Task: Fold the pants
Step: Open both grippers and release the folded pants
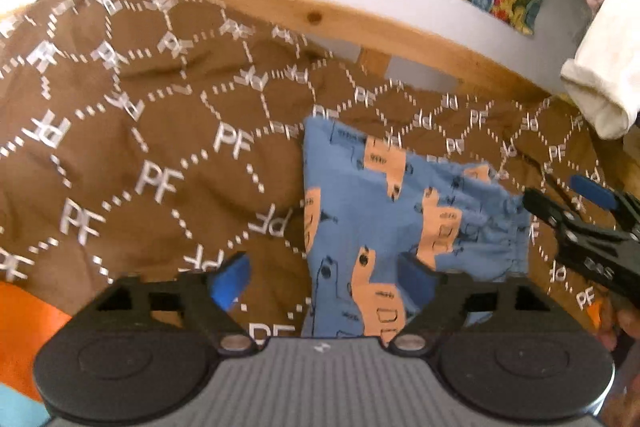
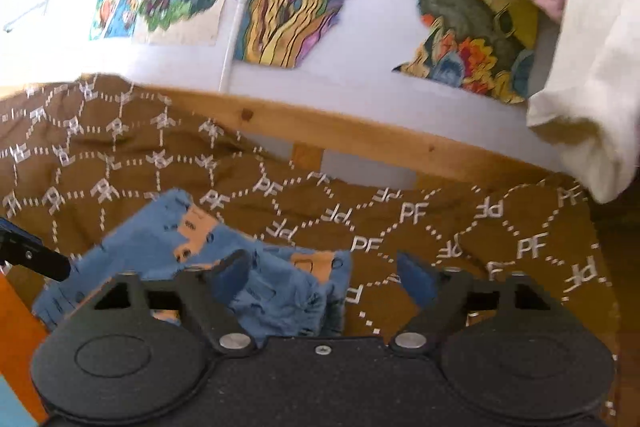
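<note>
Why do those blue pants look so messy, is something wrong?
The blue pants lie folded on the brown blanket, but not neatly: the gathered waistband end is rumpled and the edges sit crooked. Both the left gripper and the right gripper are open, holding nothing. Nothing looks torn or spilled.

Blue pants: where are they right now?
The blue pants lie folded on the brown PF-print blanket, centre-right in the left wrist view, between both open grippers, short of the wooden rail.
</note>
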### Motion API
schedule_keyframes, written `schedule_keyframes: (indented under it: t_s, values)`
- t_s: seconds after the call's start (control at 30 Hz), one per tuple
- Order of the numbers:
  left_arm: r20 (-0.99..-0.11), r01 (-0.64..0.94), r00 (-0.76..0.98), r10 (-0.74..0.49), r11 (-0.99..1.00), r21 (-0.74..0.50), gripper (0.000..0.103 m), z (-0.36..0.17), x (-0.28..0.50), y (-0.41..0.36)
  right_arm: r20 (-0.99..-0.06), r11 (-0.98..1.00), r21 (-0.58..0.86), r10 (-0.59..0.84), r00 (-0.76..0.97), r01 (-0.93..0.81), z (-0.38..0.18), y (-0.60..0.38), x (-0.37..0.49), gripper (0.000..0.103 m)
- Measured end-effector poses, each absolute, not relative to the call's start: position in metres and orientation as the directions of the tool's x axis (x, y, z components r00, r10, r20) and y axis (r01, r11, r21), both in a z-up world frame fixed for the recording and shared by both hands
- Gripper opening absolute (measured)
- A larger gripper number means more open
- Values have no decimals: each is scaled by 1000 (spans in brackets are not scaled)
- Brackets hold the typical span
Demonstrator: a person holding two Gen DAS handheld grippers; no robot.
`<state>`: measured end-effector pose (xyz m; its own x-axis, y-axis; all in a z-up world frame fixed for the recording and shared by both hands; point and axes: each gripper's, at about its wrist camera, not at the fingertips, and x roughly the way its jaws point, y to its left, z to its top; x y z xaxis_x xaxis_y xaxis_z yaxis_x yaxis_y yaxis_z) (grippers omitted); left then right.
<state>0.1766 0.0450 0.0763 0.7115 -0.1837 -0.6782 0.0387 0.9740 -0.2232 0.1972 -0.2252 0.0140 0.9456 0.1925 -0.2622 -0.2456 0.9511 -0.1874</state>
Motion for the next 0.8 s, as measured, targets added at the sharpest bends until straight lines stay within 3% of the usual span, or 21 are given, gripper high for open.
schedule_keyframes:
  t_s: [0.13, 0.47, 0.8]
  values:
    - [-632, 35, 759, -158, 978, -203, 103, 97, 158, 39, -239, 961, -144, 197, 951, -235, 34, -228, 170, 102]
    - [-554, 24, 818, -155, 971, -236, 103, 122, 104, 34, -184, 979, -75, 175, 967, -191, 68, -233, 94, 102]
    - [-584, -7, 803, -120, 977, -211, 103, 104, 75, 42, -183, 990, -28, 127, 975, -135, 64, -229, 38, 102]
